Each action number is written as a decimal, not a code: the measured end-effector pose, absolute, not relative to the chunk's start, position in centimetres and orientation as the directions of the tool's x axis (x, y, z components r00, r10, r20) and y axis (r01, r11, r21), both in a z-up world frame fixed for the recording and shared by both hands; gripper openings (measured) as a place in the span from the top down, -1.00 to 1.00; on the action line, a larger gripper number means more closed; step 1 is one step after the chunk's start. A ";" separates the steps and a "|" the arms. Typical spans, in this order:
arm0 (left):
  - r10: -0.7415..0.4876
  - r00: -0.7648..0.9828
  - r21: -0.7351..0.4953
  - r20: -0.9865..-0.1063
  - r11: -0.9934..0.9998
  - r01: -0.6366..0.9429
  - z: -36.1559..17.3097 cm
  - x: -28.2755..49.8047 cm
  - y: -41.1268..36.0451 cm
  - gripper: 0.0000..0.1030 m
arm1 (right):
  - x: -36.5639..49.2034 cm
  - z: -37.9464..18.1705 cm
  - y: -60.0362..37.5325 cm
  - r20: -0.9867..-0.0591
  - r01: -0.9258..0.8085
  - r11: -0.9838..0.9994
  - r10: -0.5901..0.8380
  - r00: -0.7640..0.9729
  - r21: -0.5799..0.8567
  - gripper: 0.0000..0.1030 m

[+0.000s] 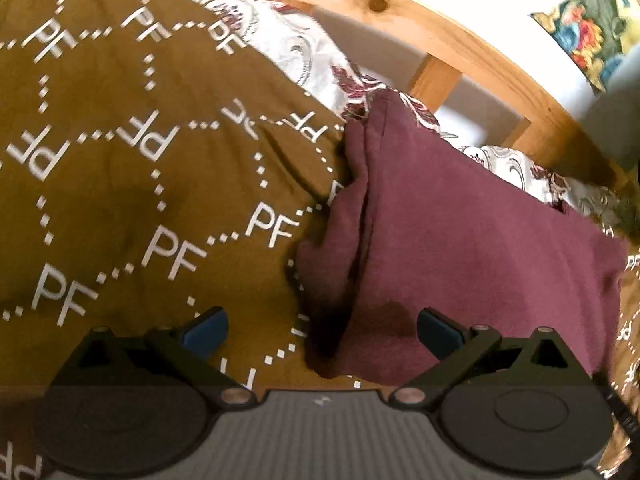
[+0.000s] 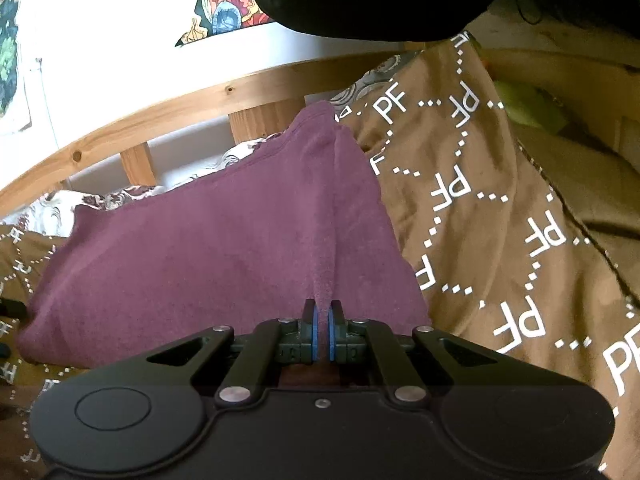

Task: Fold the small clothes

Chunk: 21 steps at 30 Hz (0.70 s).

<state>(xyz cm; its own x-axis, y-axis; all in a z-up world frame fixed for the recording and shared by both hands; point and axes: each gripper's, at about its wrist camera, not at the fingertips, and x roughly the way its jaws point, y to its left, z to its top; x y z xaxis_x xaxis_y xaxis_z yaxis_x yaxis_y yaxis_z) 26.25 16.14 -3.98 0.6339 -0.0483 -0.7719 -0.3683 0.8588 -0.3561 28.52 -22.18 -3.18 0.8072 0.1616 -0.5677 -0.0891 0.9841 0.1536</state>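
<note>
Left gripper [image 1: 322,330]: jaws wide, empty, over the left edge of the garment [image 1: 460,240]. Garment: maroon, on the blanket [image 1: 120,184] (brown, "PF" print), bed rail [image 1: 460,52] behind. Right gripper [image 2: 323,330]: pinched onto a garment ridge.

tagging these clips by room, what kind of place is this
Most likely a bedroom: the maroon garment lies on a bed covered by a brown blanket printed with PF letters, with a slatted wooden bed frame behind and floral bedding underneath.
</note>
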 end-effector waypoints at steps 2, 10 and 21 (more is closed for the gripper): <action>-0.043 0.641 -0.347 -0.766 0.867 -0.357 -3.9 26.3 15.9 -0.99 | 28.6 -2.9 -22.1 -0.564 -0.106 0.984 0.169 0.808 0.142 0.82; 0.003 0.690 -0.329 -0.724 0.877 -0.350 -4.5 26.5 15.8 -0.98 | 34.8 -0.3 -21.6 -0.570 -0.190 0.979 0.194 0.798 0.067 0.58; -0.009 0.737 -0.343 -0.676 0.889 -0.304 -5.2 28.1 16.0 -0.99 | 39.7 0.2 -23.3 -0.560 -0.153 0.988 0.142 0.816 0.027 0.84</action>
